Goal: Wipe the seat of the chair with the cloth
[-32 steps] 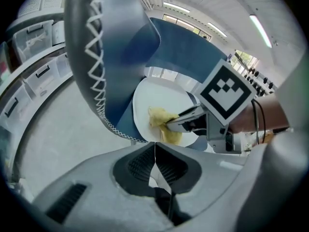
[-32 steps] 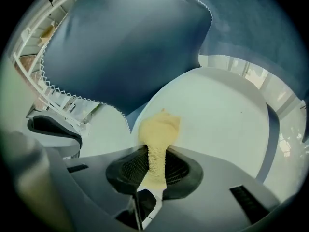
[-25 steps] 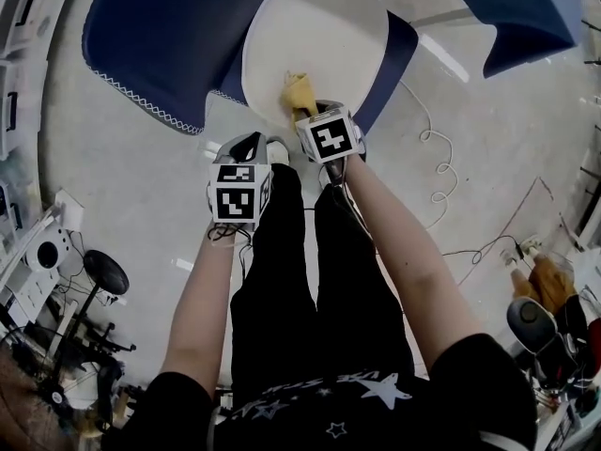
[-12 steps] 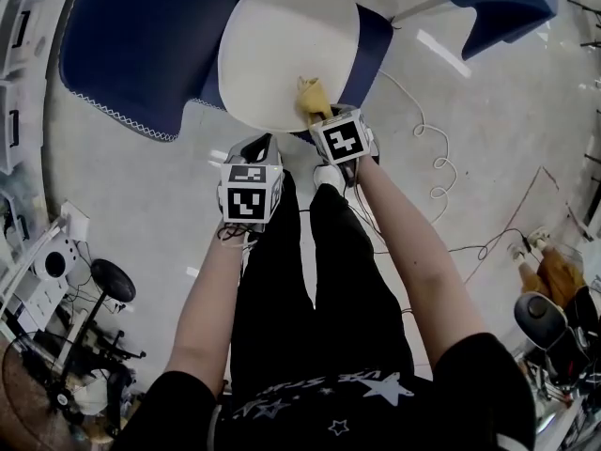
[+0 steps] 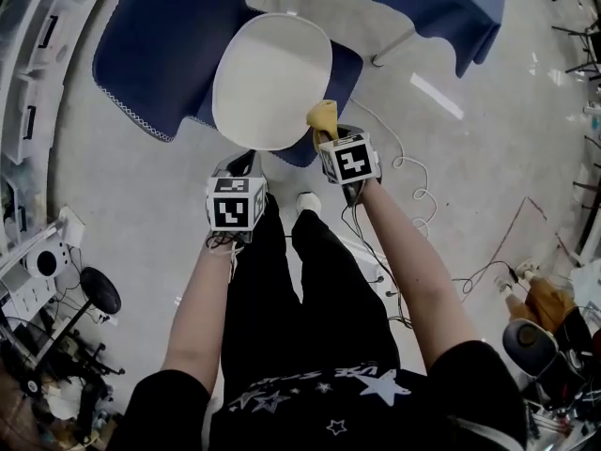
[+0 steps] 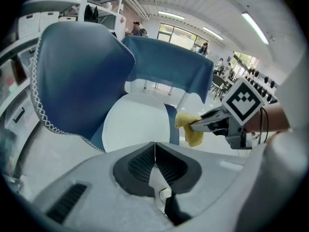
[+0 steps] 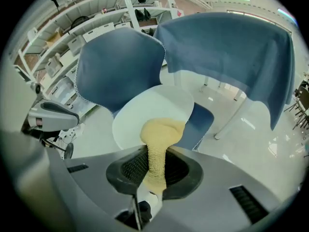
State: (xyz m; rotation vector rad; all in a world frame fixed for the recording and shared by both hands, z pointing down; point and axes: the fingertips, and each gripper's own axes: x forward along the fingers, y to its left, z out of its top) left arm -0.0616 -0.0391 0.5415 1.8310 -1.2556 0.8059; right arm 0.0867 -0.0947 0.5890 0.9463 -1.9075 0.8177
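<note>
Head view: looks steeply down on a white chair seat (image 5: 272, 81), with a blue drape (image 5: 160, 54) behind and beside it and both claws held out above the floor (image 5: 122, 186) near the seat's front rim
Right claw (image 5: 329, 135): pinches the yellow cloth (image 5: 324, 117) tight, with a bunched end poking out past the tips and a tail running down between the pads
Cloth position: at the seat's right-front rim, seemingly just off the white surface; in the left gripper view, hangs beside the rim against the blue edge; contact with the seat not possible to confirm
Left claw (image 5: 246, 164): pressed together on nothing, held near the front rim, left of the cloth and apart from the seat
Seat surface: bare and white, with no visible marks or streaks and nothing lying on it
Step in hand: judged as the wipe itself, caught at the rim end of a stroke rather than mid-surface
Progress: not readable from the look of the seat
Next move: calls for carrying the bunched end over the white surface, pressing it down enough to rub, then sweeping toward the far and left side; firm pinch needed against the cloth dragging out
Risk: possible shifting of the seat under a push, with the left claw free to steady the rim; loose cable (image 5: 413, 186) on the floor near the feet
</note>
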